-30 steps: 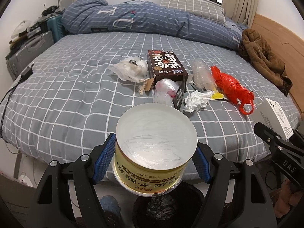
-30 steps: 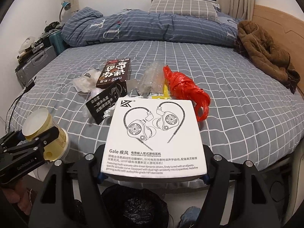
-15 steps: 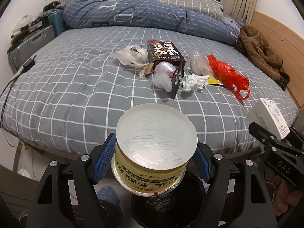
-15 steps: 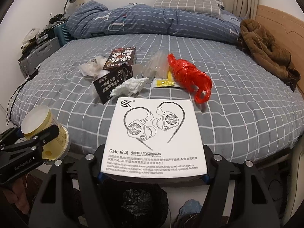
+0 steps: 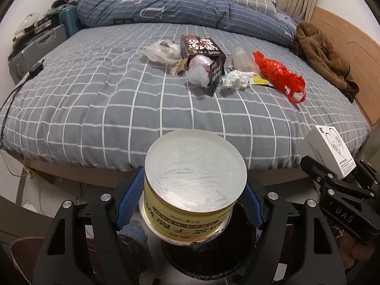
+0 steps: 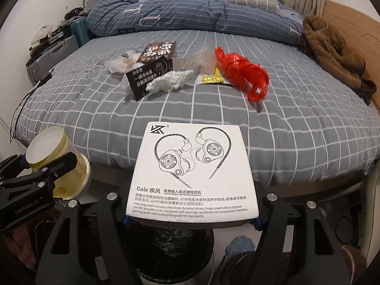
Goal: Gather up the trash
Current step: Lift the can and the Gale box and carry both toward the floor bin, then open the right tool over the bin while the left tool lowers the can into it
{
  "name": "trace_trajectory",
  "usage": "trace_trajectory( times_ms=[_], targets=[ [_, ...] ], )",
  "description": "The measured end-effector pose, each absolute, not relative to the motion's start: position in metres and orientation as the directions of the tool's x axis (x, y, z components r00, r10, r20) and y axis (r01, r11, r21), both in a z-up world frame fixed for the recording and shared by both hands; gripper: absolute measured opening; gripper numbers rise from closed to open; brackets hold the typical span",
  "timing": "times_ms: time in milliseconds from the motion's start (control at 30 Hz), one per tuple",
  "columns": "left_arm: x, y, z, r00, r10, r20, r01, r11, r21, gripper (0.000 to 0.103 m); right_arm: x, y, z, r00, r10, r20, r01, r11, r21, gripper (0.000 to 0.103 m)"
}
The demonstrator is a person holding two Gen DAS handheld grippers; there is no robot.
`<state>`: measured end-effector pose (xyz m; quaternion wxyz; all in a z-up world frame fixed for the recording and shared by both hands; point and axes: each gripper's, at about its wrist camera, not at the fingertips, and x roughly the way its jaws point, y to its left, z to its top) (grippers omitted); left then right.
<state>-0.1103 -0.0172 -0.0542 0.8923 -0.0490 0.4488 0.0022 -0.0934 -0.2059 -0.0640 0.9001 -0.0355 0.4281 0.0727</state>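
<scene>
Left gripper (image 5: 193, 204): clamped by its blue pads on a yellow tin (image 5: 192, 190), white foil end facing up; the Chinese print on its side reads upside down, with "120" legible. "GenRobot.AI" is printed on this tool's body in the right view.
Right gripper (image 6: 192, 220): clamped on a white earphone box (image 6: 193, 168), marked "KZ", "Gale", line drawing of two earbuds, small English text about "dynamic drivers". "DAS" shows on this tool in the left view.
Bin (image 6: 175, 249): black-lined, on the floor directly under both held items, just off the bed's near edge.
Bed edge (image 5: 71, 163): grey checked sheet; a wide bare stretch lies between the edge and the litter.
Litter, mid-bed: crumpled white tissue (image 6: 169, 83), yellow sachet (image 6: 211, 79), red plastic bag (image 6: 242, 73), dark carton (image 5: 201, 49) with large Chinese lettering, clear wrappers beside it.
Far side: rolled blue duvet (image 5: 180, 9), brown jacket (image 5: 323, 54) against the wooden headboard.
Left margin: suitcases (image 5: 38, 45) close to the bed.
</scene>
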Motion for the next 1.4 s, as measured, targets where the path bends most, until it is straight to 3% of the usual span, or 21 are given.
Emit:
trace_trajectory(
  times_ms=[700,1400],
  targets=[
    [-0.159,-0.010,-0.099,0.484,-0.057,-0.873,-0.071,0.992,-0.104,0.073,-0.135,-0.204,-0.114,0.497,0.102,-0.862,-0.169,0.985,0.019,0.067],
    [-0.127,-0.005,-0.193,0.334,-0.064,-0.940,-0.065,0.994,-0.090,0.073,-0.110,-0.189,-0.218,0.268,0.059,-0.962,-0.212,0.977,0.001,0.067]
  ],
)
